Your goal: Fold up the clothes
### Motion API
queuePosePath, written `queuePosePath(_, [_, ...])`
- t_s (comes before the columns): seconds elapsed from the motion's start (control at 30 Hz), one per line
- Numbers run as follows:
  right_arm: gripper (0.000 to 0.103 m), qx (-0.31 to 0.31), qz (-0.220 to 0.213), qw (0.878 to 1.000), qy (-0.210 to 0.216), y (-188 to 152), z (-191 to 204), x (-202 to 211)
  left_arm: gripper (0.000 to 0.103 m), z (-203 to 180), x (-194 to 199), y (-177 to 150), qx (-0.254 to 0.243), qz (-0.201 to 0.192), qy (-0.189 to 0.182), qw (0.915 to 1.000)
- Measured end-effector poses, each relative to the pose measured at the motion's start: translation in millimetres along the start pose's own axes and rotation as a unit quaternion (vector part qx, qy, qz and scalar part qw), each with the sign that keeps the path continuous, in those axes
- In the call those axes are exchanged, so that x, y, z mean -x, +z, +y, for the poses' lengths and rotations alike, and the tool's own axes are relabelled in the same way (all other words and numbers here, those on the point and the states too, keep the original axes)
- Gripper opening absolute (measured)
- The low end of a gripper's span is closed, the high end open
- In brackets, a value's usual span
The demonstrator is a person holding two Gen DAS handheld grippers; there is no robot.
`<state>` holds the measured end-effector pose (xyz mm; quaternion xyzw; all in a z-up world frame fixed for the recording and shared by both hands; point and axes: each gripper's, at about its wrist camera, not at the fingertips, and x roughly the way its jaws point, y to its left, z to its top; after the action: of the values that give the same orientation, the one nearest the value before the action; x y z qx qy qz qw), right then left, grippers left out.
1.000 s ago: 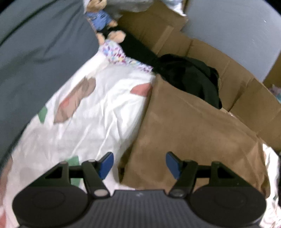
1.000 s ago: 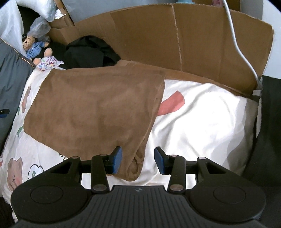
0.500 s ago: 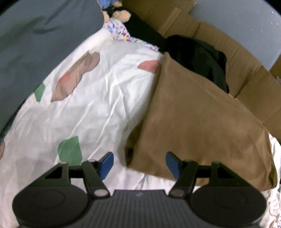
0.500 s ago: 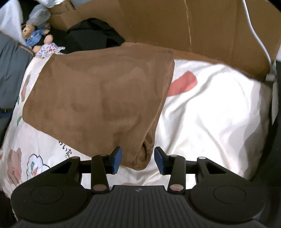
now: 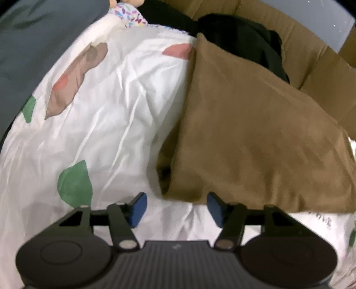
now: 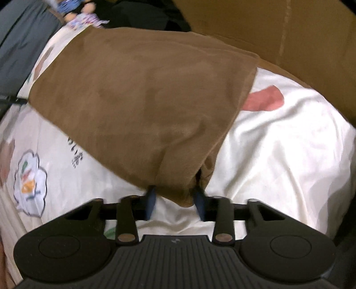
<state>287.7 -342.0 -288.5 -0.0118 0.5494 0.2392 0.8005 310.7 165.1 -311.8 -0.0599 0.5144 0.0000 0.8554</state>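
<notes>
A brown garment lies flat on a white printed bedsheet. In the left wrist view my left gripper is open, just short of the garment's near left corner, which sits between and slightly ahead of the blue pads. In the right wrist view the garment spreads ahead, and its near right corner hangs between the fingers of my right gripper. The jaws stand open around that corner, with the cloth covering the fingertips.
Cardboard walls rise behind the bed. A black garment lies at the far edge. Small stuffed toys sit at the far left corner. A dark grey cover runs along the left side.
Both grippers have moved forward and down toward the garment's near corners. The right gripper's fingers now straddle the right corner; the left gripper is closer to the left corner.
</notes>
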Motion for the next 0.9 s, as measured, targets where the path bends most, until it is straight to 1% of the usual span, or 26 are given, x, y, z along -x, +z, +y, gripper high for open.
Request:
queuePosePath(0.1, [0.008,0.011,0.001,1.000,0.003,-2,-3,3,0.054,5,-2,1,0.003,-0.006,-0.011,0.9999])
queuePosePath(0.13, [0.007,0.015,0.001,1.000,0.004,-3,-3,4,0.054,4,-3,2,-0.003,-0.006,-0.012,0.9999])
queuePosePath(0.23, [0.006,0.027,0.002,1.000,0.006,-4,-6,6,0.055,1,-7,3,-0.021,-0.007,-0.012,0.9997])
queuePosePath(0.37, [0.006,0.041,0.004,0.999,0.010,-7,-9,10,0.053,-3,-16,4,-0.028,-0.005,-0.014,0.9995])
queuePosePath(0.43, [0.005,0.044,0.006,0.999,0.010,-8,-11,11,0.041,-7,-21,4,-0.037,0.000,-0.015,0.9992])
queuePosePath(0.47, [0.005,0.045,0.009,0.999,0.007,-8,-13,11,0.026,-9,-24,3,-0.042,0.004,-0.013,0.9990])
queuePosePath(0.5, [0.004,0.047,0.012,0.999,0.004,-9,-15,11,0.016,-11,-26,2,-0.048,0.005,-0.005,0.9988])
queuePosePath(0.53, [0.002,0.048,0.016,0.999,0.000,-10,-17,11,0.013,-11,-27,2,-0.050,0.005,-0.001,0.9988])
queuePosePath(0.57, [0.001,0.046,0.021,0.999,-0.006,-12,-19,8,0.009,-10,-26,4,-0.047,0.005,-0.006,0.9989])
queuePosePath(0.63, [0.001,0.042,0.029,0.999,-0.012,-17,-24,7,0.008,-6,-24,6,-0.044,0.004,-0.011,0.9990])
queuePosePath(0.73, [0.001,0.036,0.030,0.999,-0.012,-21,-26,9,0.008,0,-16,9,-0.042,-0.001,-0.014,0.9990])
queuePosePath(0.83, [0.002,0.022,0.025,0.999,-0.009,-25,-29,14,0.009,5,-9,7,-0.031,-0.003,-0.003,0.9995])
queuePosePath(0.87, [0.003,0.016,0.023,1.000,-0.008,-25,-29,15,0.015,7,-7,5,-0.026,-0.002,0.001,0.9997])
queuePosePath(0.9, [0.003,0.010,0.022,1.000,-0.007,-26,-30,15,0.018,8,-5,4,-0.020,-0.002,0.006,0.9998])
